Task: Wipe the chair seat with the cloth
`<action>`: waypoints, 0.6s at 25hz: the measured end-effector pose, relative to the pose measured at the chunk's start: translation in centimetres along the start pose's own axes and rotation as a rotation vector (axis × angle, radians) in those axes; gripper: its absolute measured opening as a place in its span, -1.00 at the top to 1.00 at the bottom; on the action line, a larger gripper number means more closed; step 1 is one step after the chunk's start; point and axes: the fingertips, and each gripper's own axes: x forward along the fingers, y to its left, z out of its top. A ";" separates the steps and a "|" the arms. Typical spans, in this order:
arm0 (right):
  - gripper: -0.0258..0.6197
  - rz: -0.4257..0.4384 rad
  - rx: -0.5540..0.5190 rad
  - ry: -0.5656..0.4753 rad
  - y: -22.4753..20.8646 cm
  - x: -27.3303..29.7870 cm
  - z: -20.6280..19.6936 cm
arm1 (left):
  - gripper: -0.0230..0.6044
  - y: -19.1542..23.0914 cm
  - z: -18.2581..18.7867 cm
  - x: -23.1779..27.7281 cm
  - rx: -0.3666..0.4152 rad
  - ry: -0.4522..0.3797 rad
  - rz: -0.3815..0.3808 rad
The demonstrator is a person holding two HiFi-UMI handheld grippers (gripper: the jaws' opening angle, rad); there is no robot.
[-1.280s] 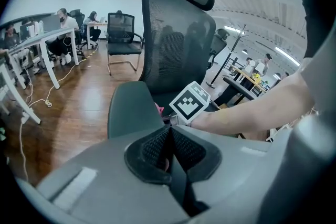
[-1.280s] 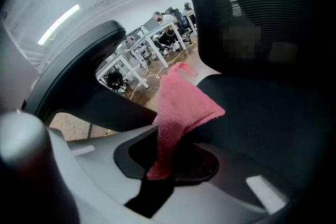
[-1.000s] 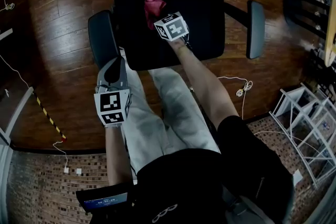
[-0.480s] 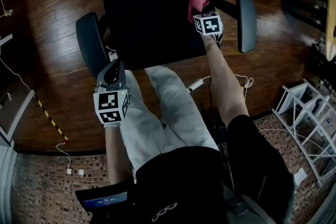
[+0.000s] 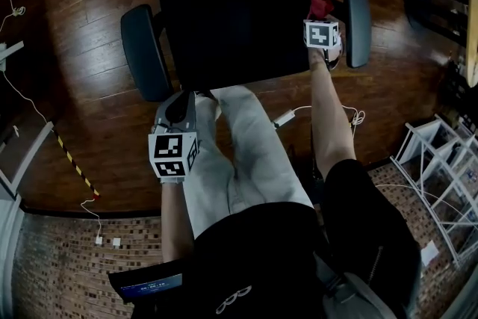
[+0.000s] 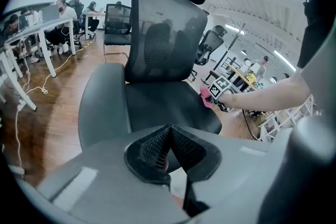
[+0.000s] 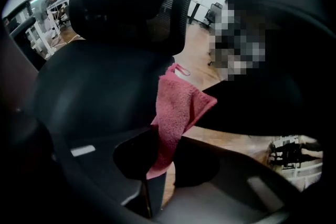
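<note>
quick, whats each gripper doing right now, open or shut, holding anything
Left gripper: jaws shut, holding nothing.
Right gripper: jaws shut on the pink cloth.

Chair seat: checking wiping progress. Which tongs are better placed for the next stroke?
Probably the right tongs: shut on the pink cloth at the seat's right edge. Left tongs: shut, without cloth, short of the seat.

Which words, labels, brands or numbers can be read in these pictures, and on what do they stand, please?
No text can be read.
Left cube and right cube: square marker patterns only, no letters.
Lit strip low in the head view: print too small to read.
Emblem on the black shirt: loops, no letters made out.
Cloth: no print shows.
</note>
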 end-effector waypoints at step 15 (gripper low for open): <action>0.73 0.331 -0.119 -0.011 24.1 -1.2 3.8 | 0.95 4.4 -3.6 -8.6 -0.079 -0.106 0.062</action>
